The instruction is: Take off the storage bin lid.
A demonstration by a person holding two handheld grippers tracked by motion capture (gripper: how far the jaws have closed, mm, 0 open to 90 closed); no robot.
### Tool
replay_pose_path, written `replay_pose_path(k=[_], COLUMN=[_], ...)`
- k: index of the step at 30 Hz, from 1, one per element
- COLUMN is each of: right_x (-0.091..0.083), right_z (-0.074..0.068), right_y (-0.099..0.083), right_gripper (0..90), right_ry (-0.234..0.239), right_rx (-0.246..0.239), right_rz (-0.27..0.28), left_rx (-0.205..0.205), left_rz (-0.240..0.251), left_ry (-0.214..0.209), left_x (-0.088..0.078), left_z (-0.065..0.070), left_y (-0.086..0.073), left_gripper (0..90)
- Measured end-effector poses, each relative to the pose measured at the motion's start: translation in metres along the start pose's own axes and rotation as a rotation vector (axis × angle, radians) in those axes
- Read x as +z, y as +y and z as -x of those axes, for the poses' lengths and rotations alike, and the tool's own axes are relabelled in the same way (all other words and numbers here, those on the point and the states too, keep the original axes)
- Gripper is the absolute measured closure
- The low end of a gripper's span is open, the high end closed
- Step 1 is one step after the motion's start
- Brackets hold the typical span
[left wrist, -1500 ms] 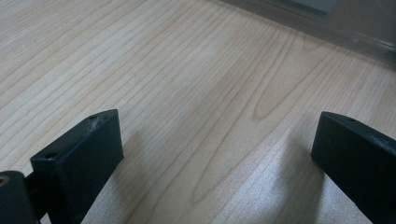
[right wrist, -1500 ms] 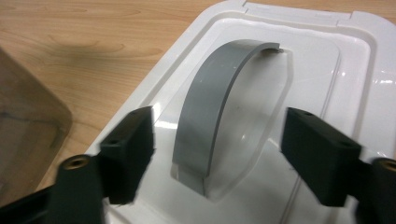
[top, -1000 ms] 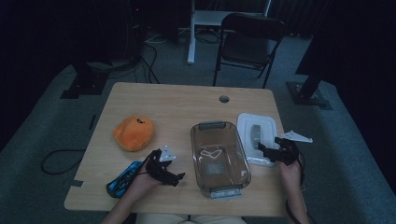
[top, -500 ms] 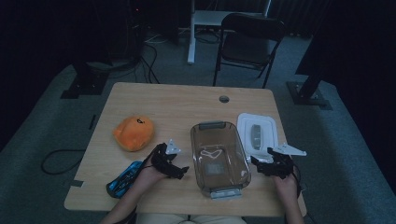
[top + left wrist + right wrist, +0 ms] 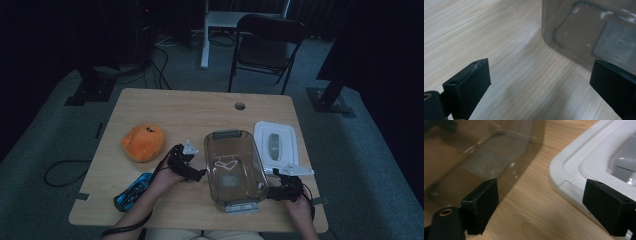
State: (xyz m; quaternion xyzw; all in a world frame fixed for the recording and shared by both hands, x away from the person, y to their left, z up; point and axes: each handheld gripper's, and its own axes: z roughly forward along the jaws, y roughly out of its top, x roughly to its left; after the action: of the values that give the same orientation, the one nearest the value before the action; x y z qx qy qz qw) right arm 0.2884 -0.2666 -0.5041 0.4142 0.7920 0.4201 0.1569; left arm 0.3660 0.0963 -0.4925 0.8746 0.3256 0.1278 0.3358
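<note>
The left gripper (image 5: 196, 173) sits low over the wooden table (image 5: 200, 112) with its jaws spread wide and nothing between them. Just ahead of it, off its right jaw, stands the clear plastic tub (image 5: 234, 167) — in the left gripper view the tub (image 5: 596, 32) fills the upper right, its near wall close to the right jaw but not touching it, and bare wood lies between the jaws. Behind this gripper, on its far side from the tub, lies an orange soft toy (image 5: 143, 142), and nearer the person's forearm a blue packet (image 5: 132, 191) rests on the table edge.

The right gripper (image 5: 274, 192) is on the other side of the tub, near its front corner, jaws also wide apart and empty. In the right gripper view its left jaw stands just beside the tub's wall (image 5: 479, 152), while its right jaw overlaps the corner of the white lid (image 5: 584, 167) — whether it touches the lid I cannot tell. The strip of wood between tub and lid runs up between the two jaws. In the high view the lid (image 5: 276, 145) lies flat beyond this gripper, just beside the tub's long side.

The tub stands upright between the two grippers, open at the top.
</note>
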Motion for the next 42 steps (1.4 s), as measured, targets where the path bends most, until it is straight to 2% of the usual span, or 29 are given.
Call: replay_pose_path(k=[8,13,14,18,19,24,29,32,37,42], right_x=[0.005,0.010,0.014,0.016,0.018,0.022,0.025,0.030,0.031,0.026], right_z=[-0.005,-0.010,-0.014,-0.020,-0.025,-0.032,-0.037,-0.041,-0.042,-0.037], right_y=[-0.002,-0.002,-0.002,-0.001,0.000,0.001,0.001,0.000,-0.001,-0.007], right_gripper=[13.7,13.7,13.7,13.7,13.7,13.7,13.6,13.1,13.1,13.1], right_ry=[0.067,0.088,0.101,0.113,0.128,0.136,0.145,0.153,0.149,0.125], right_rx=[0.004,-0.010,-0.027,-0.037,-0.045,-0.051,-0.071,-0.095,-0.095,-0.112], right_rz=[-0.007,-0.031,-0.045,-0.049,-0.049,-0.045,-0.040,-0.056,-0.065,-0.075], left_rx=[0.019,0.027,0.022,0.017,0.016,0.005,0.001,-0.005,-0.017,-0.010], left_rz=[-0.022,-0.028,-0.028,-0.031,-0.025,-0.021,-0.029,-0.030,-0.019,-0.004], left_ry=[0.026,0.047,0.049,0.052,0.057,0.061,0.071,0.082,0.089,0.100], left_x=[0.003,0.003,0.003,0.003,0.003,0.002,0.001,-0.003,-0.011,-0.030], left_z=[-0.006,-0.010,-0.011,-0.015,-0.018,-0.023,-0.028,-0.031,-0.032,-0.035], left_y=[0.007,0.008,0.009,0.009,0.009,0.009,0.009,0.009,0.008,0.007], left_gripper=[3.7,3.8,3.8,3.8,3.8,3.8,3.7,3.7,3.7,3.7])
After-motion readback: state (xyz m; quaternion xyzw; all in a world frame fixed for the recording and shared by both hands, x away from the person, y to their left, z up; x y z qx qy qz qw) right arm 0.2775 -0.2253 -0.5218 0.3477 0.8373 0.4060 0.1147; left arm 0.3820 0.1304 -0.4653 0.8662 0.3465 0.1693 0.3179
